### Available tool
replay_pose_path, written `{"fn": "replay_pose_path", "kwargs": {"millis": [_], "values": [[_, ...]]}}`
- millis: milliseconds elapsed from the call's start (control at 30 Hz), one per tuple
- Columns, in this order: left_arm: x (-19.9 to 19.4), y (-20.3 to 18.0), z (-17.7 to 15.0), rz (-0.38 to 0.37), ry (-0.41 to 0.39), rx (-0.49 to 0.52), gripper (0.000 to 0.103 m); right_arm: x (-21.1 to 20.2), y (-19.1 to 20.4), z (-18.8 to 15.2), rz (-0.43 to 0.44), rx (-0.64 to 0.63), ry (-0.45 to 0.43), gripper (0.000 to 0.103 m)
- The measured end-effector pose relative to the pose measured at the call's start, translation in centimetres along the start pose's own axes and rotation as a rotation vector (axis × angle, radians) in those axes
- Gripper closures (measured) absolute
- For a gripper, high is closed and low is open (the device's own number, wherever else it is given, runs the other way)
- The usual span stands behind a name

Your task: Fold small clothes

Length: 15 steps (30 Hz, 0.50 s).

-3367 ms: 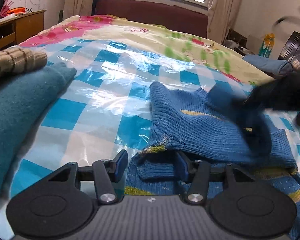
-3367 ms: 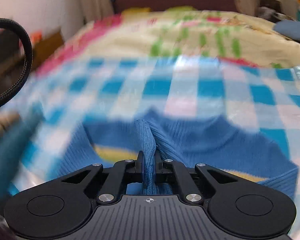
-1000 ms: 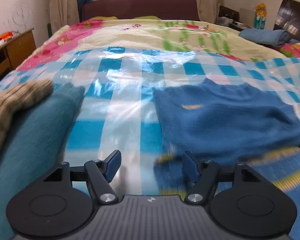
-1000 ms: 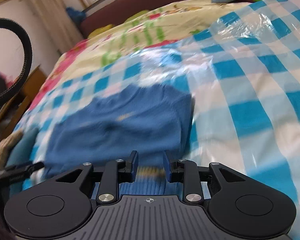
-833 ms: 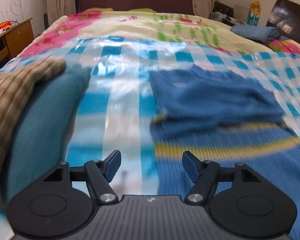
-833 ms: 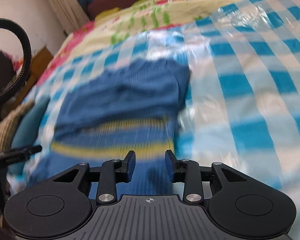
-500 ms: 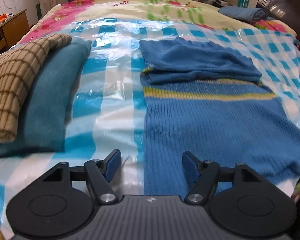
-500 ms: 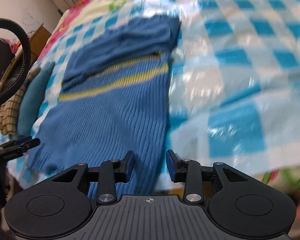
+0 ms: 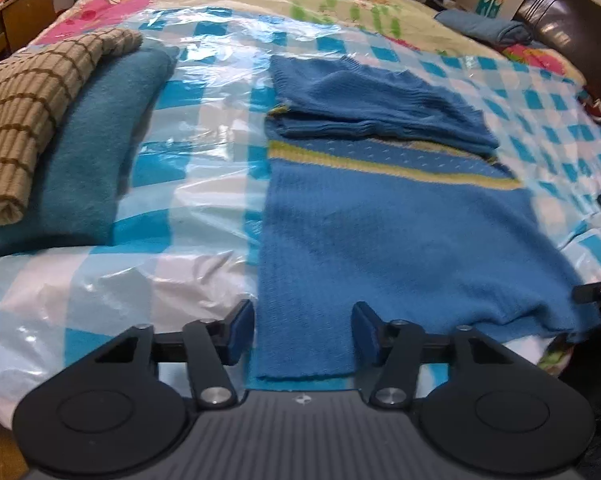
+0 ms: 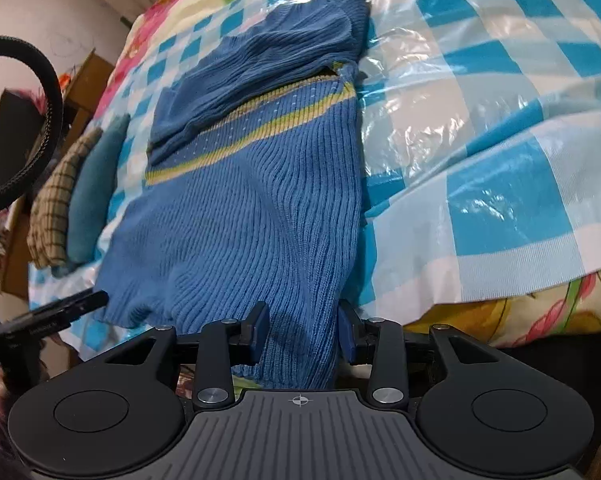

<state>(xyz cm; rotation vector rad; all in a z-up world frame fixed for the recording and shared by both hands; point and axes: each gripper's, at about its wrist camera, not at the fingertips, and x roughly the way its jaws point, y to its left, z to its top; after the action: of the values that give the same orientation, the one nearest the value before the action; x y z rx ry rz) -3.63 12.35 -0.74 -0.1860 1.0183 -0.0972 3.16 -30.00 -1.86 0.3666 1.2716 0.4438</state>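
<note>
Blue sweater [image 9: 380, 224] lies flat on the checked plastic sheet [image 9: 204, 168], sleeves folded across its top, hem at the near edge. Left gripper [image 9: 303, 330] and right gripper [image 10: 302, 330] straddle that hem, jaws wide, nothing held, likely ready to lift it

Left gripper [image 9: 303, 330]: jaws spread wide, level, pointing toward 12 o'clock. Right gripper [image 10: 303, 330]: jaws spread, level, pointing 12 o'clock; 2 blue fingertips [image 10: 258, 330] visible.
</note>
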Motion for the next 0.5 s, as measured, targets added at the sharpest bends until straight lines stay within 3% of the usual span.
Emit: {"fn": "replay_pose_path", "kwargs": {"millis": [233, 300, 367, 500], "values": [[1.0, 0.8, 0.2, -0.046, 0.037, -0.087, 0.056, 0.8, -0.8, -0.1, 0.034, 0.052, -0.005, 0.067], [1.0, 0.7, 0.4, -0.052, 0.040, -0.089, 0.060, 0.7, -1.0, -0.1, 0.054, 0.067, -0.015, 0.083], [1.0, 0.9, 0.6, -0.095, 0.047, -0.113, 0.085, 0.4, -1.2, 0.0, 0.112, 0.104, -0.023, 0.094], [1.2, 1.6, 2.1, -0.214, 0.004, -0.220, 0.087, -0.7, -1.0, 0.9, 0.262, 0.184, -0.115, 0.096]]}}
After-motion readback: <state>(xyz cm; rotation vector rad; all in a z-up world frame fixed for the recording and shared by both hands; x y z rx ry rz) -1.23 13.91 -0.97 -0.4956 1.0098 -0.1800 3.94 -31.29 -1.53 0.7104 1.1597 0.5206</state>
